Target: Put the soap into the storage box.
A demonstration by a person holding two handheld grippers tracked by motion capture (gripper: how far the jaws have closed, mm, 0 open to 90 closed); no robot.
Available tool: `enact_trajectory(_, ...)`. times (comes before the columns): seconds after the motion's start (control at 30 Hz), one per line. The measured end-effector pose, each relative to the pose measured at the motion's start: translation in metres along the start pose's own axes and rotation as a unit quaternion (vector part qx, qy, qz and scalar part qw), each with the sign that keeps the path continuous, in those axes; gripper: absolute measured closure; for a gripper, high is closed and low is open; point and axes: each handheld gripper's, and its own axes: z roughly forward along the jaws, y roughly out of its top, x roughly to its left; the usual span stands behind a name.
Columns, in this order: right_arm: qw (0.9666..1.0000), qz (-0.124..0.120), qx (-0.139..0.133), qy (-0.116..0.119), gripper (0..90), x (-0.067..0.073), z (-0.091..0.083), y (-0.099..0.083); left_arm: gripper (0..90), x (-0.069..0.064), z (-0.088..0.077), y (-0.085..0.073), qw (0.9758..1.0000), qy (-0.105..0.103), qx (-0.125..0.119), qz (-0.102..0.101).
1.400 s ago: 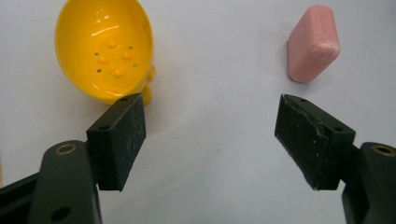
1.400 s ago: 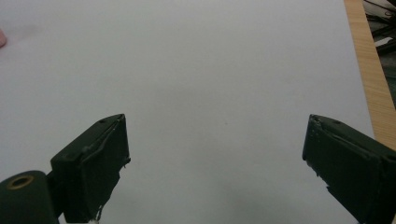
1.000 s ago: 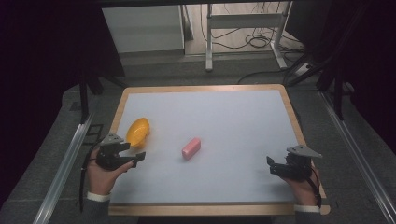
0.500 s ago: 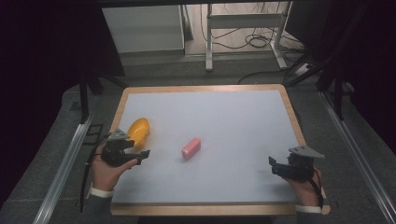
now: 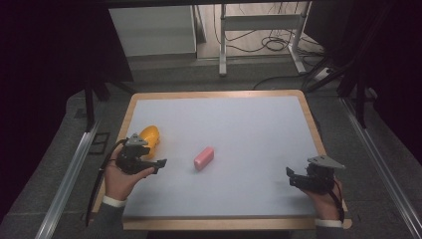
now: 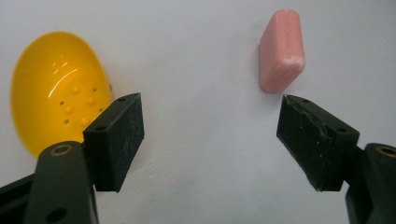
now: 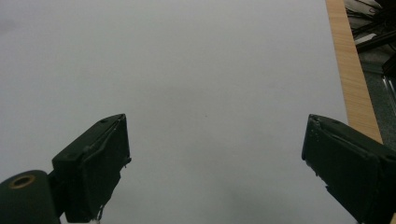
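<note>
Pale grey table [image 5: 239, 124] with a wooden rim, dim workshop floor beyond. Left gripper [image 6: 210, 121] spread wide, aimed between the pink soap bar [image 6: 281, 49] and the yellow dish [image 6: 58, 88] — likely lining up on the bar, nothing blocking. Right gripper [image 7: 215, 158] wide too, parked near the edge — holding nothing.

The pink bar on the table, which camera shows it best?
The left gripper view: the pink bar is large and sharp there, lying beyond the open left gripper, with a scuffed near end visible. The high view shows it small, mid-table, right of the yellow dish.
</note>
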Motion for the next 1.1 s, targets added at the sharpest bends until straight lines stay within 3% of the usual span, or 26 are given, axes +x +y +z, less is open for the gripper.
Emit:
enact_trajectory(0.27,1.0,0.001,-0.001,0.0,7.6,0.0,0.0,0.0,23.2,-0.012,0.006,0.012,0.9998,0.001,0.01,0.016)
enact_trajectory(0.7,1.0,-0.001,0.003,-0.004,7.6,0.0,0.001,-0.001,23.0,-0.018,0.017,0.024,0.9994,-0.004,0.022,0.028)
enact_trajectory(1.1,1.0,-0.002,-0.003,-0.006,7.6,0.001,-0.001,0.0,23.2,-0.033,0.03,0.04,0.9982,-0.012,0.033,0.048)
